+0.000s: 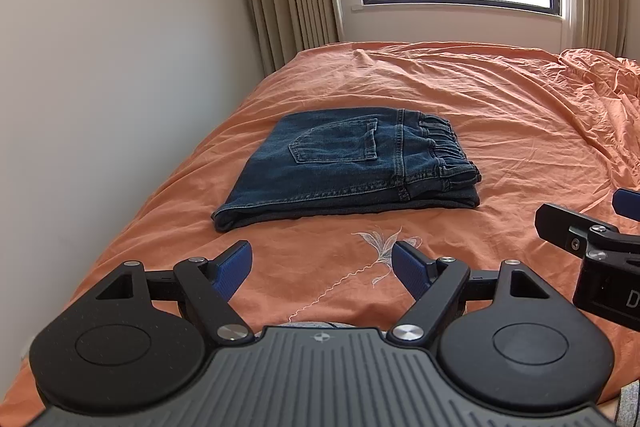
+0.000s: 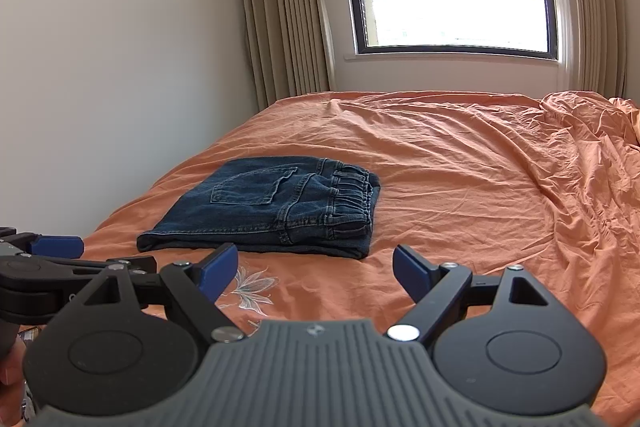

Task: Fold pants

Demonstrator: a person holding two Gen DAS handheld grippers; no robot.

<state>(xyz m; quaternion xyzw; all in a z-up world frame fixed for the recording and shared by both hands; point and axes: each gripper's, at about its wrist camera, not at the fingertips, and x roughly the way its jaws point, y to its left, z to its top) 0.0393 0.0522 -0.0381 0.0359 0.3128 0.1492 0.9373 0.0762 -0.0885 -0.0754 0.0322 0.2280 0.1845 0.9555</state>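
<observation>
Here the pants (image 1: 344,167) lie folded flat on the orange bedsheet (image 1: 500,131). The left gripper (image 1: 322,265) and right gripper (image 2: 314,265) are both spread wide and empty, near the pants but clear of them.

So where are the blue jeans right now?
The folded jeans lie on the orange bed sheet, toward the wall side, just beyond the embroidered flower and ahead of both open grippers; nothing touches them.
</observation>
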